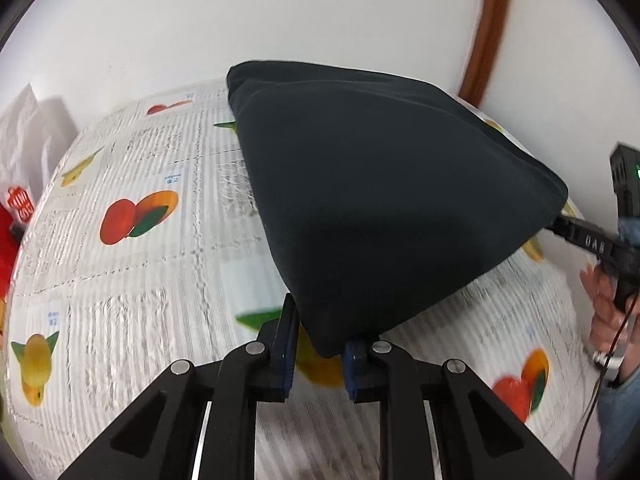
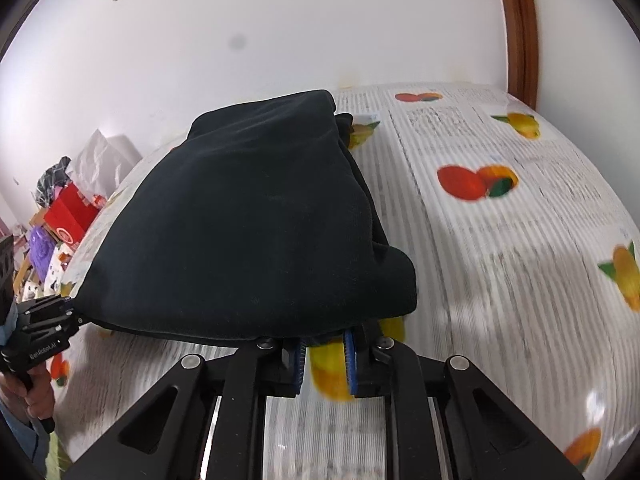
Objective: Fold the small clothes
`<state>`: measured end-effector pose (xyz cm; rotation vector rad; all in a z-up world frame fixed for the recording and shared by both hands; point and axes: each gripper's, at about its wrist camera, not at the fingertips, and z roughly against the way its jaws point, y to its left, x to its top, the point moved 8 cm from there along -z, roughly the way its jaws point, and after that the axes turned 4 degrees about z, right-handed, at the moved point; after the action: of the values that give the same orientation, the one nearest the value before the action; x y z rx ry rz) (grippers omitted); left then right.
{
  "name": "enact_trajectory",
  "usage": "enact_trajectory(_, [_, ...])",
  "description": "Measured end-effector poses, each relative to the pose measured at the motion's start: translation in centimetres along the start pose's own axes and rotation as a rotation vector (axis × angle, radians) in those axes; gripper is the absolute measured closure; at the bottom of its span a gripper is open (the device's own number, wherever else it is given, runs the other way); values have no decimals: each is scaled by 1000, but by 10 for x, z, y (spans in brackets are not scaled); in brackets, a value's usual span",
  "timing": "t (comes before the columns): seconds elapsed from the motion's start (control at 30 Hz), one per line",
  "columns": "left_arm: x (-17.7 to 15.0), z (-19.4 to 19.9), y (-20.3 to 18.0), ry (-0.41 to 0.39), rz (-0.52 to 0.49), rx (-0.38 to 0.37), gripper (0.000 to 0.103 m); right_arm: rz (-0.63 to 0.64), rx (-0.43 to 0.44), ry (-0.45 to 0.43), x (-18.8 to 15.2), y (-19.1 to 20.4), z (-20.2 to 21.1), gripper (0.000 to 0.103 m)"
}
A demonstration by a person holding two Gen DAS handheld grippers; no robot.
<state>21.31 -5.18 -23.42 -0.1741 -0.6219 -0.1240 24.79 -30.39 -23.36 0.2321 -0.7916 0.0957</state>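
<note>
Dark navy knit garment [image 1: 384,200], mid-fold, lifted over fruit-printed ribbed plastic tablecloth [image 1: 132,288].
Left gripper [image 1: 318,344] and right gripper [image 2: 324,354] each pinch a near corner (cloth draped over the tips); soft, matte, doubled layers; final folds seemingly remain.

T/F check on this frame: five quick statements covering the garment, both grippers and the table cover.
1. The garment is black. True.
2. The left gripper grips a garment corner. True.
3. The garment lies flat. False: it is lifted, stretched between both grippers.
4. The tablecloth is plain blue. False: white with fruit prints.
5. The right gripper hangs free of the cloth. False: the garment's edge sits at its fingers.
</note>
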Motion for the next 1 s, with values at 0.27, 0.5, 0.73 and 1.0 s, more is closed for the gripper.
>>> enact_trajectory(0.27, [15,-18,8,19,52,6,85,-15,-6,4,12,-1,-17,87])
enact_trajectory(0.5, [15,-23,11,39,74,-10,83,-23,-16,15,8,-1,-16,86])
enact_trajectory(0.73, [5,-5,17,44,98,-55,82,27,-108,16,0,1,15,82])
enact_trajectory(1.0, [12,31,14,-41,79,-76,78,83,-59,-88,20,10,61,79])
